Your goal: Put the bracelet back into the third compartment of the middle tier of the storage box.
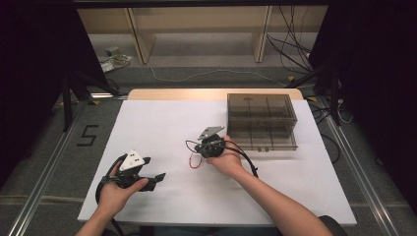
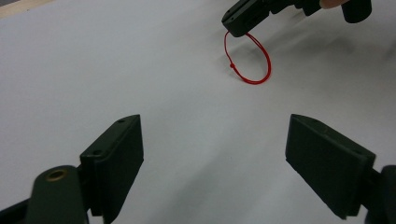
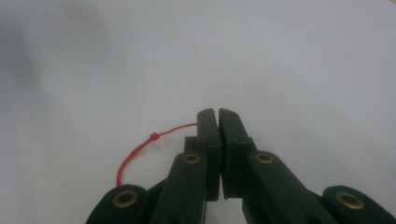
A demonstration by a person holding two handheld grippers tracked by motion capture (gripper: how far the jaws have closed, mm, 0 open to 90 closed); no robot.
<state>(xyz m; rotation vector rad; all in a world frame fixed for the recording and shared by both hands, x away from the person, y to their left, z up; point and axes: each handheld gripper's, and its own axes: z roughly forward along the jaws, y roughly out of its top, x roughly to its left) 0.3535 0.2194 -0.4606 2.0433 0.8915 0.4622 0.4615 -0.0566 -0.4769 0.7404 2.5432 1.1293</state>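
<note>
The left gripper (image 1: 156,178) rests near the worktop's (image 1: 162,118) front edge, fingers (image 2: 116,154) apart, keeping clear. Farther in, the right gripper (image 3: 218,116) pinches the red string loop (image 2: 254,63), which trails onto the worktop, probably bound for the smoky drawer box (image 1: 260,120) behind.

Bare white table (image 1: 162,123) fills the frame's left and centre; only the smoky drawer box (image 1: 260,120) blocks the upper right
</note>
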